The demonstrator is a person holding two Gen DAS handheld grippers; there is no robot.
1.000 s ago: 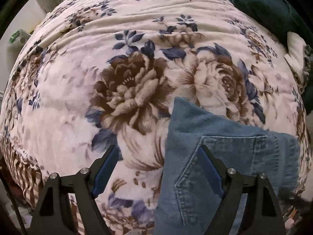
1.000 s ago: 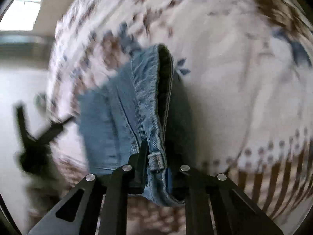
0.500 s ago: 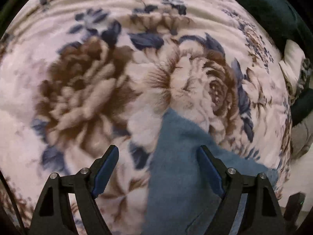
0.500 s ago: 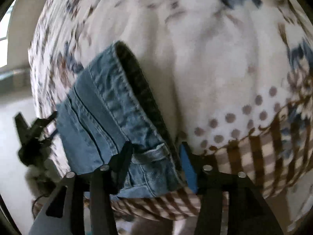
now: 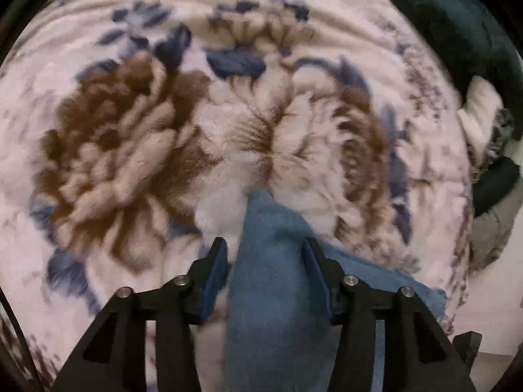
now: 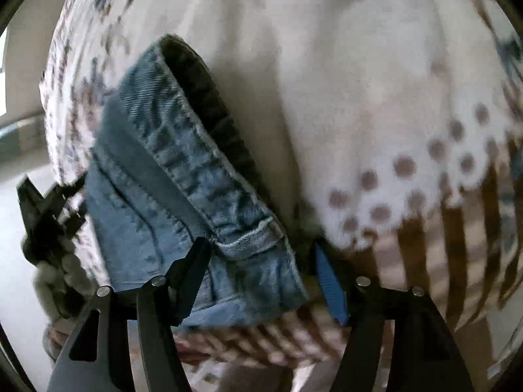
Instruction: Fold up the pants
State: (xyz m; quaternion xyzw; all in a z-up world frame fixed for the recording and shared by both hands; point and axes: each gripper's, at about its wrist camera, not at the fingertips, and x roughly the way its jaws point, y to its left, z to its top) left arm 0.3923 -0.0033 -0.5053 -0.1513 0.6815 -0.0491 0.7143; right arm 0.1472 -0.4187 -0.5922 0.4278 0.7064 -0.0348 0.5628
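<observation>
The pants (image 5: 278, 294) (image 6: 183, 202) lie on the floral blanket (image 5: 130, 163), near its striped edge. Both grippers, left (image 5: 266, 271) and right (image 6: 261, 261), straddle the denim with fingers spread, gripping nothing.

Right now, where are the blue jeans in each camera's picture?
Left wrist view: the jeans sit bottom center, a corner of the denim poking up between the open fingers of the left gripper.
Right wrist view: the jeans fill the left-center, waistband running down into the open right gripper.
Shared landmark: the flowered blanket under them.
</observation>
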